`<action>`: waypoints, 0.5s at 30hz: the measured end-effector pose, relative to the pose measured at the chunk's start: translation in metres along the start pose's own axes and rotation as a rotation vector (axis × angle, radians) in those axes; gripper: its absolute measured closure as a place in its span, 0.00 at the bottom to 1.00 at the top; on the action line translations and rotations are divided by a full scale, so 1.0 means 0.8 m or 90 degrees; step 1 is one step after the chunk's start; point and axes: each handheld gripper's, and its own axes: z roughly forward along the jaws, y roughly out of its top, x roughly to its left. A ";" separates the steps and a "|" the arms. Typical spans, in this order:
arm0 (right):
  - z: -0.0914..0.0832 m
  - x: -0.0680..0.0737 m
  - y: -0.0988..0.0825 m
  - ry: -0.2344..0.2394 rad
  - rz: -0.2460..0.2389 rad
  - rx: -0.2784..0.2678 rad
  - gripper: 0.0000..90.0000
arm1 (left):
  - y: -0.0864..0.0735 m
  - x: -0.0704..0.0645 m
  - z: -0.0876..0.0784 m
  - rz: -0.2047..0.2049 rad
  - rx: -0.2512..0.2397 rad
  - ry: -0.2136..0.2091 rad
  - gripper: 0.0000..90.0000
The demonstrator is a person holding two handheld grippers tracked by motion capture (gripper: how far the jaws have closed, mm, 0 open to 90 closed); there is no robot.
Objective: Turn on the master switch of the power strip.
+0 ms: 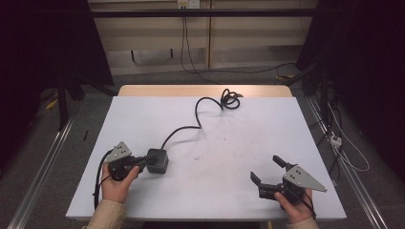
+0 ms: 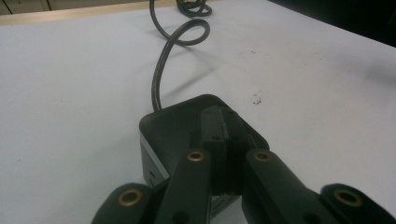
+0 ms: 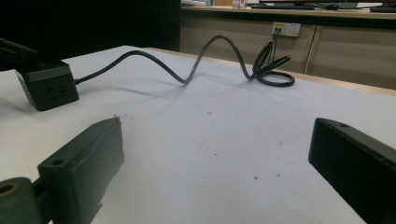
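Observation:
A black cube-shaped power socket (image 1: 157, 161) (image 2: 177, 126) (image 3: 46, 86) lies on the white table (image 1: 239, 143), left of centre. Its black cable (image 1: 198, 114) (image 2: 161, 70) (image 3: 201, 60) snakes away toward the far edge. My left gripper (image 1: 143, 162) (image 2: 223, 126) is shut, its jaws pressed together with nothing between them. Its tips rest over the top of the cube. My right gripper (image 1: 268, 169) (image 3: 217, 135) sits near the front right of the table, open, with bare tabletop between its jaws.
The cable ends in a coil (image 1: 230, 100) (image 3: 273, 70) near the table's wooden far edge. Loose wires and a small plug (image 1: 335, 140) lie on the floor to the right. A wall outlet (image 3: 286, 29) sits on the cabinet beyond.

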 end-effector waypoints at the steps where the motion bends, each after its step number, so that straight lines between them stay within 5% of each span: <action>1: 0.000 0.000 0.000 0.000 0.000 0.000 0.03 | 0.000 0.000 0.000 0.002 0.001 0.000 1.00; 9: 0.001 0.002 -0.001 0.004 -0.002 0.002 0.03 | 0.002 -0.004 0.001 0.016 0.010 0.013 1.00; 12: 0.000 0.002 -0.002 0.009 0.035 -0.011 0.03 | 0.001 -0.006 0.001 0.018 0.007 0.019 1.00; 15: -0.008 -0.002 0.004 -0.014 0.017 -0.026 0.03 | 0.001 -0.009 0.001 0.024 0.007 0.031 1.00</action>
